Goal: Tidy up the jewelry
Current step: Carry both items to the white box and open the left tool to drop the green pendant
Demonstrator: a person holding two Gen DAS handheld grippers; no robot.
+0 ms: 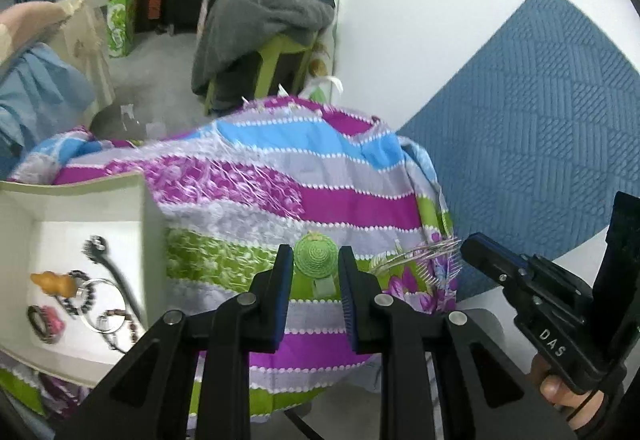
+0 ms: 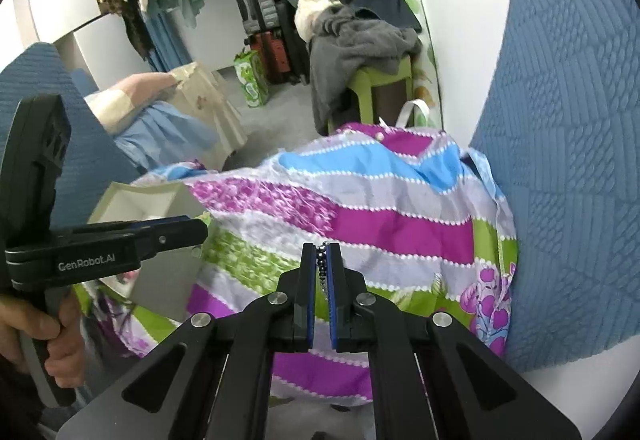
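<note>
My left gripper [image 1: 315, 260] has its fingers on either side of a green hat-shaped hair clip [image 1: 315, 253]; I cannot tell whether they touch it. It hovers over the striped floral cloth [image 1: 280, 199]. My right gripper [image 2: 322, 254] is shut on a dark beaded chain [image 2: 321, 264] that hangs between the pads above the cloth [image 2: 360, 207]. The right gripper also shows in the left wrist view [image 1: 472, 248], with a silver comb-like piece [image 1: 424, 258] at its tip. A white box [image 1: 150, 207] at the left holds rings, bracelets and a tan figure [image 1: 54, 282].
A blue quilted cushion [image 1: 540, 127] stands to the right against a white wall. A green stool [image 1: 280, 55] piled with clothes is behind the cloth. Suitcases [image 2: 264, 35] and hanging clothes are at the back. The left gripper body [image 2: 104, 244] crosses the right wrist view.
</note>
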